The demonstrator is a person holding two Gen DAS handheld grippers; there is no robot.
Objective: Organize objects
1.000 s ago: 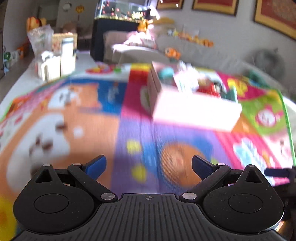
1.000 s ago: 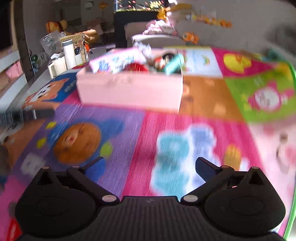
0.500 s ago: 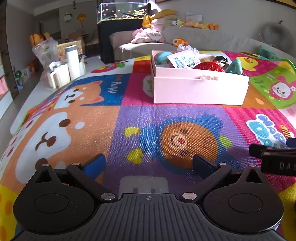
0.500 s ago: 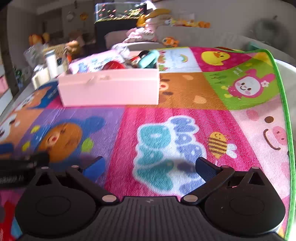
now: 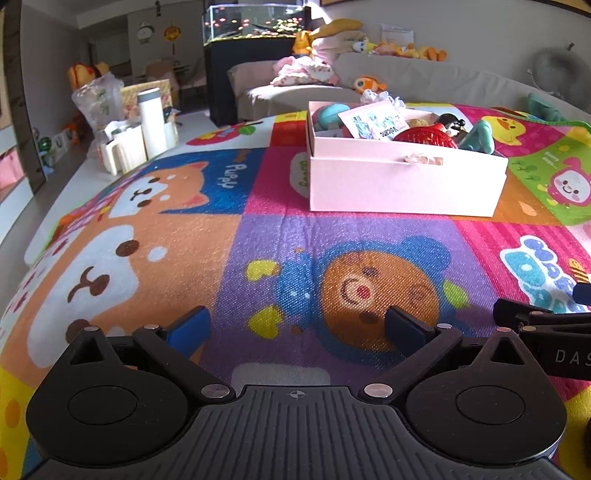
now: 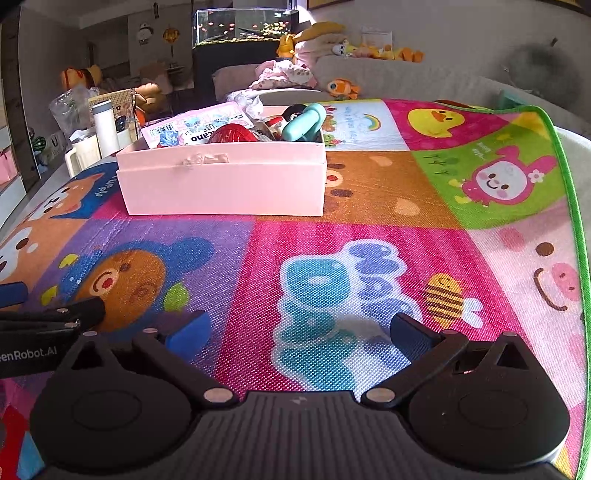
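Observation:
A pink box (image 5: 402, 184) stands on the colourful play mat (image 5: 258, 240), well ahead of both grippers; it also shows in the right wrist view (image 6: 225, 188). It holds several toys: a red ball (image 5: 424, 136), a teal toy (image 5: 480, 136) and a printed packet (image 5: 373, 120). My left gripper (image 5: 297, 326) is open and empty, low over the mat. My right gripper (image 6: 299, 330) is open and empty, low over the mat beside the left one; its side shows in the left wrist view (image 5: 546, 332).
White bottles and containers (image 5: 136, 140) stand off the mat's far left edge. A grey sofa (image 5: 406, 81) with soft toys and a fish tank (image 5: 255, 22) lie behind the box. The mat's green edge (image 6: 569, 206) runs along the right.
Both grippers have pulled back from the box and sunk low over the mat, then settled; the views went from blurred to steady. Both stay open and empty.

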